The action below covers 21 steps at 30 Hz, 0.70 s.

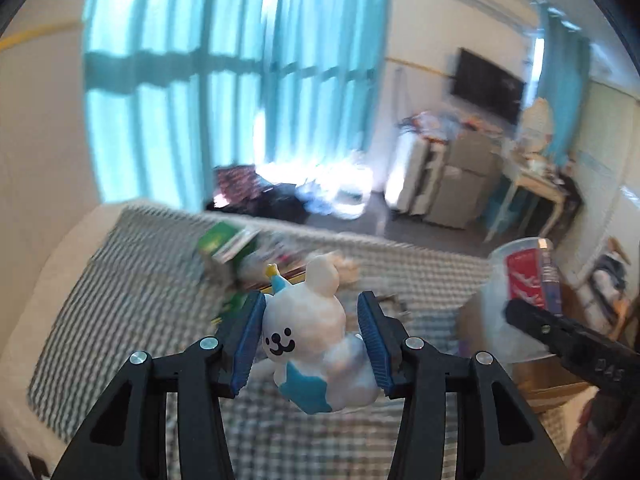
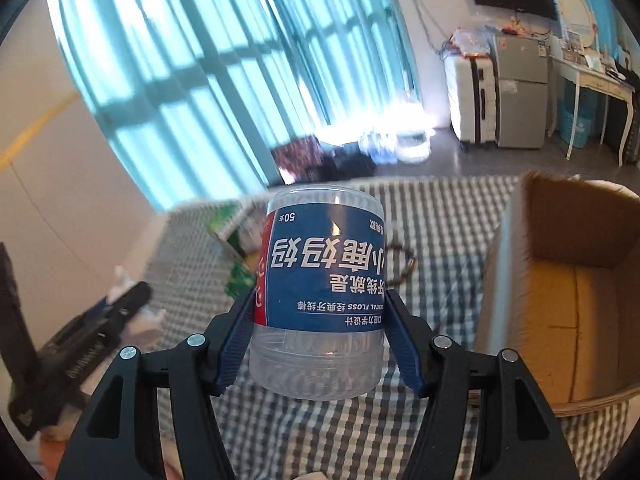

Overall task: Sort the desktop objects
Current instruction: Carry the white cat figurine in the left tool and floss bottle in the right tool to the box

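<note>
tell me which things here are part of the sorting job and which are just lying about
Part of the job:
- bear figurine, held in the left gripper
- floss jar, held in the right gripper
- cardboard box
- green carton
- bracelet

Lying about:
- suitcase
- small fridge
- curtains

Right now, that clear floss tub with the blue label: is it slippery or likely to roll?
Probably slick: the floss tub is smooth clear plastic, pinched by the right gripper. Its round wall would likely roll if laid sideways. It looks stiff and fairly light.
</note>
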Each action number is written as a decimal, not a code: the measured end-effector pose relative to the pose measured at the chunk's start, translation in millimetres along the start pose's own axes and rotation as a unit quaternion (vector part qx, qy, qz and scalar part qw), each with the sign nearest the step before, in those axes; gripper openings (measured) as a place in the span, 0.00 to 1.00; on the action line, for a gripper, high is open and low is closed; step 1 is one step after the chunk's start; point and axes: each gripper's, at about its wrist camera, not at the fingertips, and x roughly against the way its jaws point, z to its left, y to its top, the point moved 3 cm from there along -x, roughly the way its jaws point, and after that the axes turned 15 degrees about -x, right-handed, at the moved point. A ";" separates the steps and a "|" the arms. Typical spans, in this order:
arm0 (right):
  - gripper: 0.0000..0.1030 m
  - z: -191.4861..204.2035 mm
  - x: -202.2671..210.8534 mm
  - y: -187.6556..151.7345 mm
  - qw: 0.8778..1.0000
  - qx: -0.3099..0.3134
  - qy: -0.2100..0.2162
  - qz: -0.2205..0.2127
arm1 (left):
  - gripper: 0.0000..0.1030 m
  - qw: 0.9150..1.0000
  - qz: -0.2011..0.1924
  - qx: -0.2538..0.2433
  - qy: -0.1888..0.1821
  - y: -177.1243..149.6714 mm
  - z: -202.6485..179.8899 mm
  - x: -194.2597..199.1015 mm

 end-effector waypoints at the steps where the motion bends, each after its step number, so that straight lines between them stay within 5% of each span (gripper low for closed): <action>1: 0.61 -5.7 13.8 10.4 1.000 -0.004 -0.002 -0.010 | 0.48 1.000 -0.015 -0.002 -0.024 11.9 -13.2 4.5; 6: 0.61 -52.7 70.4 53.7 0.998 -0.036 -0.032 -0.049 | 0.48 0.990 -0.053 -0.043 -0.123 62.1 -107.1 5.4; 11: 0.61 -123.4 105.4 70.8 0.987 -0.056 -0.130 -0.080 | 0.48 0.974 -0.037 -0.073 -0.210 70.3 -199.4 -29.3; 18: 0.61 -217.7 80.1 61.1 0.975 -0.116 -0.188 -0.023 | 0.48 0.967 0.037 -0.094 -0.232 45.1 -256.4 -91.7; 21: 0.61 -241.3 66.8 49.9 0.972 -0.137 -0.191 -0.001 | 0.57 0.967 0.068 -0.111 -0.221 29.0 -263.5 -103.3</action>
